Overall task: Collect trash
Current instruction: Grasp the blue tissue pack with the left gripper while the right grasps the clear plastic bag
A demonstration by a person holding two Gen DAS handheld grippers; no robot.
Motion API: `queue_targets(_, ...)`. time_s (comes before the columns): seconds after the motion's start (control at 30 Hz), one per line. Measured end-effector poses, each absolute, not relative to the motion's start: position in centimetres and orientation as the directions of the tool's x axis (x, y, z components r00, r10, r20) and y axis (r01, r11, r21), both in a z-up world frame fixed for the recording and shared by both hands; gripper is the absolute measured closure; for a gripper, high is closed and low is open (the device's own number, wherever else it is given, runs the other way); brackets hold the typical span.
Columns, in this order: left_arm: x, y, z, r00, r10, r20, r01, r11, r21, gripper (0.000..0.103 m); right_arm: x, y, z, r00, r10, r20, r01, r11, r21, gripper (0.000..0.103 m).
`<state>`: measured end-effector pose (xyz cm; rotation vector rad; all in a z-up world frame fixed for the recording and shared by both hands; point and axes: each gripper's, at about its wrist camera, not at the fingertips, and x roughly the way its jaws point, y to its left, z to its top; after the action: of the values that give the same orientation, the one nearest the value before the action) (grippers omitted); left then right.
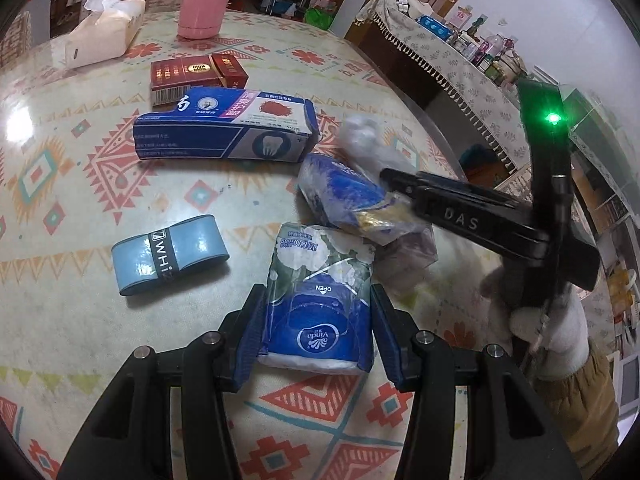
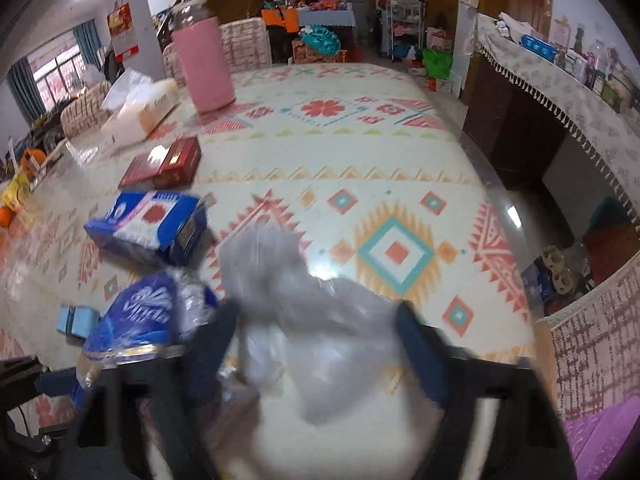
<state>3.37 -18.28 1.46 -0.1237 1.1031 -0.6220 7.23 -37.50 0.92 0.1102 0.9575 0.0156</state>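
My left gripper (image 1: pixel 316 304) is closed around a blue and white Vinda tissue pack (image 1: pixel 320 304) on the table, one finger on each side. My right gripper (image 2: pixel 316 320) reaches in from the right in the left wrist view (image 1: pixel 384 178); its fingers stand apart around a crumpled clear plastic bag (image 2: pixel 304 304), which is blurred. A crumpled blue wrapper (image 1: pixel 344 196) lies under it, also seen in the right wrist view (image 2: pixel 148 312). A blue toothpaste box (image 1: pixel 224 128) and a red cigarette box (image 1: pixel 196 74) lie farther back.
A light blue grip-tape roll (image 1: pixel 168 254) lies to the left. A pink bottle (image 1: pixel 204 0) and a white tissue box (image 1: pixel 100 34) stand at the back. The table edge (image 2: pixel 516 216) runs along the right, with a sideboard (image 2: pixel 560 92) beyond.
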Motion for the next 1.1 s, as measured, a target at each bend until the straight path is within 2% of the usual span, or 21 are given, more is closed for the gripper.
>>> queue_targets(0.07, 3.4, -18.3, 1.4, 0.3, -0.529, -0.793, 0.407, 0.823, -0.395, 0.053, 6.8, -37.2, 1.2, 0.564, 0.038, -0.825, 0.059, 0.995, 0.086, 0.091)
queue_targets(0.1, 3.5, -18.2, 1.5, 0.301, -0.53, -0.793, 0.407, 0.823, -0.396, 0.053, 6.4, -37.1, 1.5, 0.571, 0.036, -0.82, 0.065, 0.994, 0.089, 0.093)
queue_targets(0.43, 3.1, -17.3, 2.4, 0.33, -0.554, -0.765, 0.402, 0.815, -0.417, 0.053, -0.2, -38.1, 5.1, 0.628, -0.006, -0.778, 0.151, 0.982, 0.114, 0.095)
queue_targets(0.6, 3.1, -17.2, 2.7, 0.336, -0.554, -0.762, 0.398, 0.817, -0.418, 0.053, -5.0, -37.3, 4.8, 0.589, -0.044, -0.807, 0.167, 0.984, 0.068, 0.094)
queue_targets(0.63, 3.0, -17.2, 2.8, 0.338, -0.553, -0.762, 0.398, 0.817, -0.417, 0.053, -5.6, -37.1, 4.5, 0.582, -0.046, -0.812, 0.168, 0.984, 0.065, 0.091)
queue_targets(0.67, 2.9, -17.2, 2.8, 0.338, -0.553, -0.761, 0.398, 0.817, -0.417, 0.053, -6.0, -37.0, 4.3, 0.579, -0.045, -0.814, 0.172, 0.983, 0.068, 0.076)
queue_targets(0.7, 2.8, -17.3, 2.8, 0.338, -0.554, -0.761, 0.398, 0.816, -0.418, 0.053, -6.2, -36.9, 4.2, 0.581, -0.039, -0.813, 0.171, 0.983, 0.075, 0.048)
queue_targets(0.77, 2.7, -17.5, 2.8, 0.338, -0.552, -0.762, 0.404, 0.817, -0.413, 0.053, -6.3, -36.6, 4.2, 0.601, -0.048, -0.798, 0.167, 0.984, 0.067, 0.018)
queue_targets(0.87, 2.7, -17.7, 2.6, 0.339, -0.543, -0.768, 0.405, 0.821, -0.401, 0.053, -5.3, -35.8, 4.0, 0.617, -0.066, -0.784, 0.16, 0.986, 0.043, 0.017)
queue_targets(1.03, 3.1, -17.5, 2.2, 0.335, -0.536, -0.775, 0.391, 0.828, -0.403, 0.053, -2.4, -33.5, 2.2, 0.607, -0.141, -0.783, 0.114, 0.989, -0.089, 0.018)
queue_targets(1.07, 3.1, -17.5, 2.2, 0.335, -0.535, -0.776, 0.388, 0.828, -0.404, 0.053, -1.9, -33.4, 1.8, 0.601, -0.141, -0.787, 0.117, 0.989, -0.088, 0.019)
queue_targets(1.1, 3.1, -17.5, 2.2, 0.335, -0.535, -0.776, 0.387, 0.829, -0.404, 0.053, -1.6, -33.5, 1.6, 0.601, -0.129, -0.789, 0.124, 0.99, -0.067, 0.026)
